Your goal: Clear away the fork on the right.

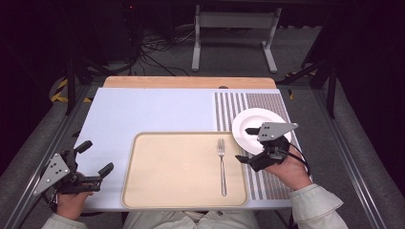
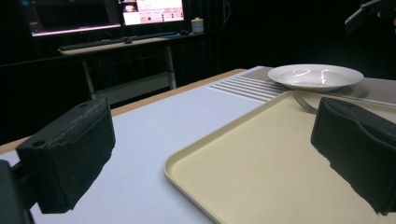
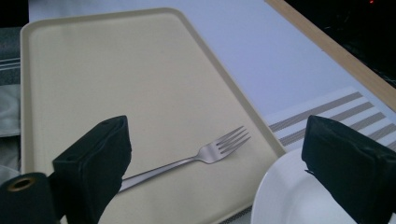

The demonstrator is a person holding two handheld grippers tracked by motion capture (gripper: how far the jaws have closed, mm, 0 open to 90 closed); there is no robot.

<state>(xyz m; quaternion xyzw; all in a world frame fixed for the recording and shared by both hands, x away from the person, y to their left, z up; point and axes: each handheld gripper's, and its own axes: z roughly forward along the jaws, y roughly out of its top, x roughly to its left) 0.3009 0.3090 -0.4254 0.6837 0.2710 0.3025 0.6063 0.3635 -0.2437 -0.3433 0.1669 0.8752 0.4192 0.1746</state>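
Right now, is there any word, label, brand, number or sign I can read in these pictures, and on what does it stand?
Nothing can be read.
Monitor screens behind the table, in the left gripper view: rows of text, too small and blurred to read.
Fork, tray, plate, striped placemat: no print shows.

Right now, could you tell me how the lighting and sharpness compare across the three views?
High view: table evenly lit, surroundings dark, fork sharp. Left gripper view: near fingers soft, glare streaks on the white plate. Right gripper view: fork and tray crisp, plate edge washed out.
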